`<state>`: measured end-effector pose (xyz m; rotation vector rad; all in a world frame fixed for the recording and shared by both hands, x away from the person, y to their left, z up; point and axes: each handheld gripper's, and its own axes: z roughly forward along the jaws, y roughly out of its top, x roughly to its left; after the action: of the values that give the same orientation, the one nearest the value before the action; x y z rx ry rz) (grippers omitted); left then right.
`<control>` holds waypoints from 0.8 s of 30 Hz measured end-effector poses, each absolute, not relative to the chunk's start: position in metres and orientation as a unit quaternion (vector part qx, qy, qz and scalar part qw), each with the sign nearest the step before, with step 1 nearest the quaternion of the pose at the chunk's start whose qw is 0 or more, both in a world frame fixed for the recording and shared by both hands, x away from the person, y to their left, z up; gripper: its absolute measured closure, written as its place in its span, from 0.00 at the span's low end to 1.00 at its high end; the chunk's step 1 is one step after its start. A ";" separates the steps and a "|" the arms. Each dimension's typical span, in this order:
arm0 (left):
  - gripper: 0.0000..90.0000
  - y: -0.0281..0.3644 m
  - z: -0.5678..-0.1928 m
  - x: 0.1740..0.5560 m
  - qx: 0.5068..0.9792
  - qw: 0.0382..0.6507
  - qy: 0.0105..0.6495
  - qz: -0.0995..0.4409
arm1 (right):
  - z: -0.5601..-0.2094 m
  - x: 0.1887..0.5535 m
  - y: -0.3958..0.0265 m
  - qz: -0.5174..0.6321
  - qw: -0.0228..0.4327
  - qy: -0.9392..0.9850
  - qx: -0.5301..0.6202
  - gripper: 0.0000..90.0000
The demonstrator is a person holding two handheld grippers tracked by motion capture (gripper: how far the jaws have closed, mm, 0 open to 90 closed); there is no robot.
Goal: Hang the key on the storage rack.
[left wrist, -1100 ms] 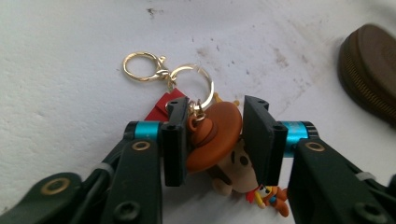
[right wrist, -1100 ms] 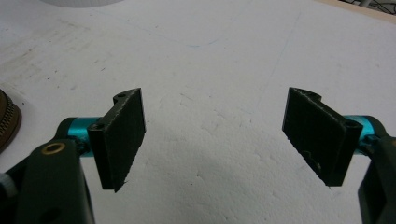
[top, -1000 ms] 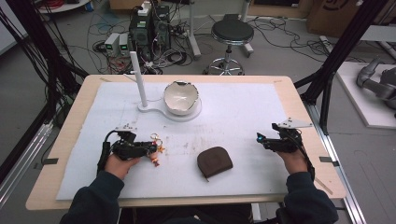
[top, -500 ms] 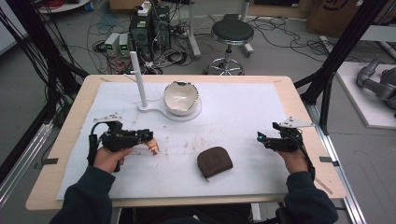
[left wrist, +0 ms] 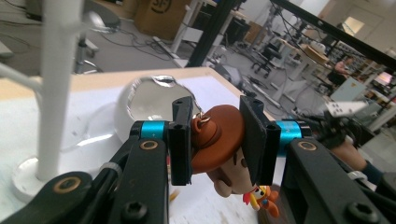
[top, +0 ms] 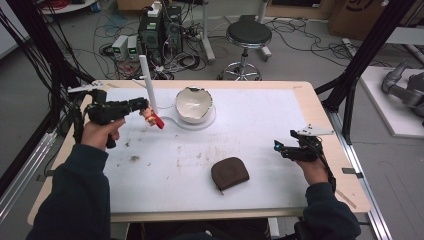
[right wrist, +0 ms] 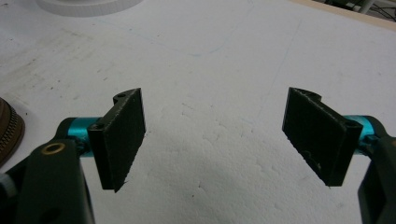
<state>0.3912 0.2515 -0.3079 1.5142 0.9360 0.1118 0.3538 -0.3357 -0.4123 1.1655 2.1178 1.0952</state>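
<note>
My left gripper [top: 145, 111] is raised over the table's left side, close to the white post [top: 147, 82]. It is shut on a small cowboy figure [left wrist: 219, 144] with a brown hat; the two black pads press on its head, and a red part [top: 156, 121] hangs below. My right gripper [top: 280, 148] rests low at the right side of the table, open, with bare white table between its pads [right wrist: 121, 137]. A white cracked bowl [top: 194, 103] sits on the round base beside the post.
A brown zip pouch [top: 229, 173] lies on the white table cover [top: 260, 120], in front of centre; its edge [right wrist: 9, 128] shows at the left of the right gripper view. Floor clutter, a stool [top: 248, 35] and black frame legs stand beyond the table.
My left hand has lifted the figure off the table and carried it up and away toward the white post. The right hand has stayed where it was.
</note>
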 end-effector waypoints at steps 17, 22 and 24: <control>0.73 0.262 -0.271 0.428 0.635 0.633 0.431 0.095 | -0.412 0.354 -0.337 0.404 0.241 0.773 0.426 0.24; 0.73 0.266 -0.273 0.437 0.626 0.633 0.446 0.096 | -0.412 0.354 -0.337 0.403 0.241 0.775 0.424 0.24; 0.73 0.268 -0.274 0.439 0.622 0.635 0.448 0.095 | -0.412 0.354 -0.337 0.403 0.240 0.774 0.424 0.24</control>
<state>0.4393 0.2678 -0.2742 1.4220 1.0248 0.2183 0.3538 -0.3371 -0.4122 1.1605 2.1190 1.1041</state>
